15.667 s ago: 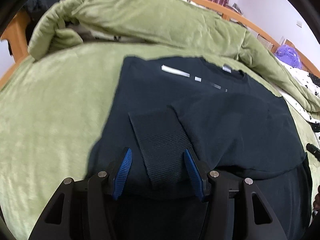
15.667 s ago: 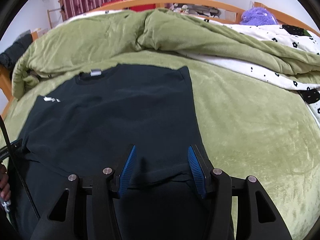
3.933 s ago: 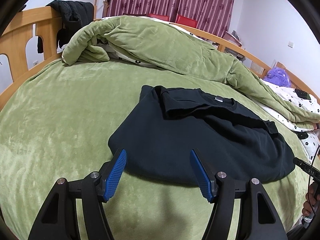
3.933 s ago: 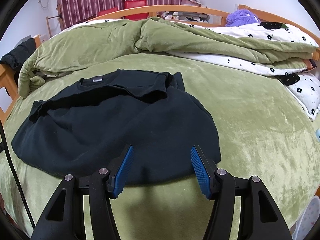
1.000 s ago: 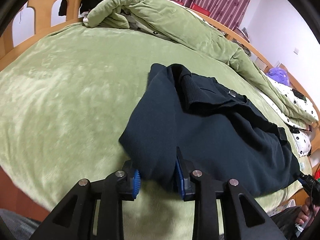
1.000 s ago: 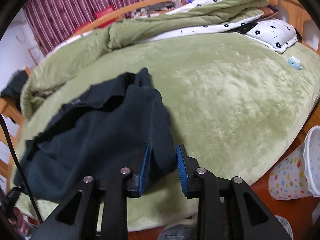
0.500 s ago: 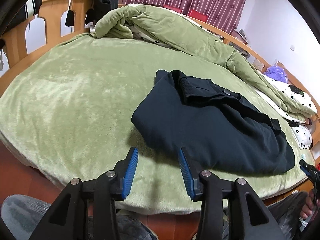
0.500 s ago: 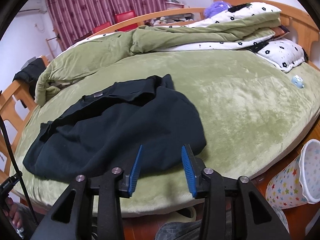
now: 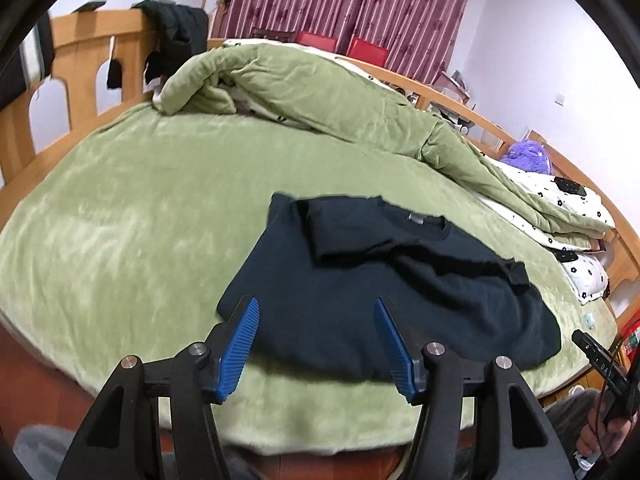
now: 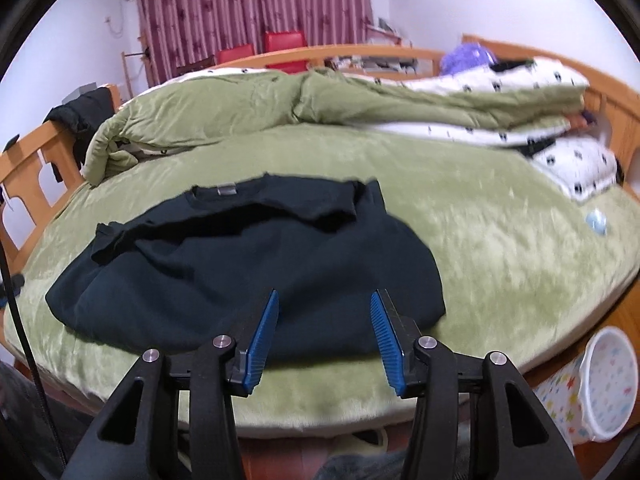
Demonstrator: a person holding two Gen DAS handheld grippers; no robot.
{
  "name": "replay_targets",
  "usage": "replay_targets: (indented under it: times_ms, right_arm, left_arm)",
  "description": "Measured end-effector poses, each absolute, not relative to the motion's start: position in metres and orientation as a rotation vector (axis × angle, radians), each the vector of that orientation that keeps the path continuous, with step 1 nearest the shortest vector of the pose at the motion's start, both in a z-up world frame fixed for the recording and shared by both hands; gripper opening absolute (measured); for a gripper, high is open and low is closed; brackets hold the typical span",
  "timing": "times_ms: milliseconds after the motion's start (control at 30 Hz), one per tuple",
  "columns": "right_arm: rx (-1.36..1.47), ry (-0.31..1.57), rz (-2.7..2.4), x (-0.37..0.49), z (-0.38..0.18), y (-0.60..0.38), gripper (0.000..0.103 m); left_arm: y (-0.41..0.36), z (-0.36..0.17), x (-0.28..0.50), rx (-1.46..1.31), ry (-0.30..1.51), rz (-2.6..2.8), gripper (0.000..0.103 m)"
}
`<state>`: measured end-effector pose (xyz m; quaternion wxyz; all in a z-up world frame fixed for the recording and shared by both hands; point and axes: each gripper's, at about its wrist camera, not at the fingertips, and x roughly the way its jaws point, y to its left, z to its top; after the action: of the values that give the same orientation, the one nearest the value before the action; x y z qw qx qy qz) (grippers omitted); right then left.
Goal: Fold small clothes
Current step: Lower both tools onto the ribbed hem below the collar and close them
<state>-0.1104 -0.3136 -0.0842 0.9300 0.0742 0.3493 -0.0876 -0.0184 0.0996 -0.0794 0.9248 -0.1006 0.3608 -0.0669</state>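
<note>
With both grippers now drawn back off the near edge of the bed point(image 9: 120, 200), the dark sweatshirt point(image 9: 360, 300) lies on the green blanket on its own, nobody holding it. A second ago each pair of blue pads was clamped on the folded near edge of that garment; half a second ago they had let go and stood only partly apart, and now the left gripper point(image 9: 316, 344) has its jaws spread wide with nothing between them, hovering over the near edge of the cloth at its left end. Same story on the other side: the right gripper point(image 10: 324, 332) is spread and empty, hanging just above the near edge towards the right end. The sweatshirt point(image 10: 248, 272) sits near the front edge of the bed, a wide folded band with the collar and its grey label on the far side and a rumpled sleeve lying loose across the top. So that pull towards the front edge looks finished and released, and the fold has held its shape. My read: the lengthwise fold is done but the sleeve on top is untidy, so the next move probably means smoothing that or folding the band across from one end. Further back the green duvet point(image 9: 320, 96) is heaped along the far edge, and a star-patterned bin point(image 10: 592, 384) stands on the floor beyond the front right corner.
</note>
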Motion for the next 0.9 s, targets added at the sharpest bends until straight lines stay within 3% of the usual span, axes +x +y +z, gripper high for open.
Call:
replay_targets:
  times_ms: [400, 733, 900]
  right_arm:
    - [0.156, 0.729, -0.103, -0.011, -0.068, -0.303, 0.042]
    - [0.259, 0.936, -0.034, 0.048, -0.153, -0.313, 0.032]
    - [0.317, 0.974, -0.032, 0.062, -0.164, -0.311, 0.031]
  left_arm:
    - [0.045, -0.075, 0.071, -0.09, 0.781, -0.159, 0.058]
    - [0.046, -0.14, 0.109, -0.116, 0.942, -0.149, 0.058]
    - [0.05, -0.167, 0.111, -0.146, 1.015, -0.153, 0.058]
